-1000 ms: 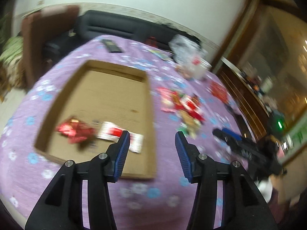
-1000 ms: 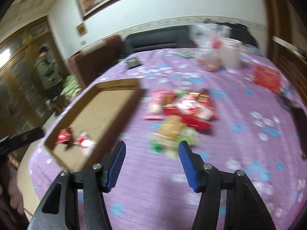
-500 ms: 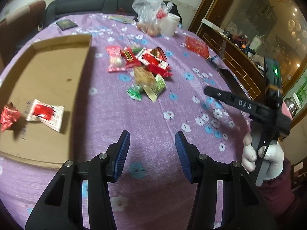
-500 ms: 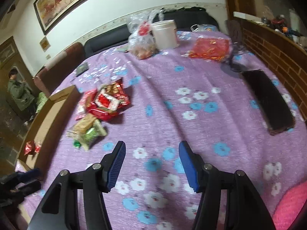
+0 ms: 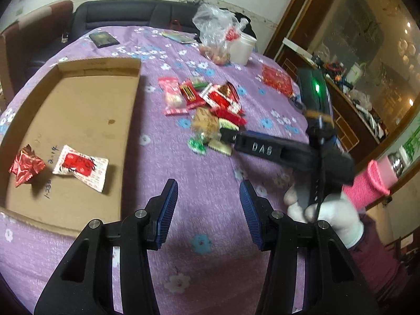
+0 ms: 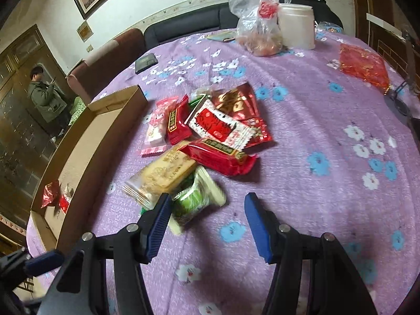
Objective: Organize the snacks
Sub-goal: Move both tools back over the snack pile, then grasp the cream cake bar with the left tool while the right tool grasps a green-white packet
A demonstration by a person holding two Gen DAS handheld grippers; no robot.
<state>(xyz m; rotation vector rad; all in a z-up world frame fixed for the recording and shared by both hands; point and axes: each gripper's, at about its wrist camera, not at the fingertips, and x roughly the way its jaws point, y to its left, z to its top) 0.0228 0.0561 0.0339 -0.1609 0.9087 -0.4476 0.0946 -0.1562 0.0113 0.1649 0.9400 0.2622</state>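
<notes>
A pile of snack packets point(image 6: 207, 136) lies on the purple flowered tablecloth; it also shows in the left wrist view point(image 5: 207, 107). A shallow cardboard box point(image 5: 86, 110) at left holds a crumpled red foil packet point(image 5: 25, 164) and a white-and-red packet point(image 5: 80, 166). My left gripper point(image 5: 207, 199) is open and empty above the cloth, right of the box. My right gripper point(image 6: 207, 215) is open and empty, its tips just short of a green packet point(image 6: 195, 199) and a tan biscuit packet point(image 6: 161, 172). The right gripper's body point(image 5: 278, 149) reaches toward the pile in the left view.
At the table's far side are a clear plastic bag point(image 6: 258, 23), a white tub point(image 6: 296, 25), a red mesh pouch point(image 6: 363, 64) and a dark phone point(image 6: 145, 61). A sofa and chair stand behind. A person point(image 6: 46, 97) stands at far left.
The right gripper has swung left and down to the near edge of the snack pile. The left gripper's view has pulled back a little, with the box nearer centre.
</notes>
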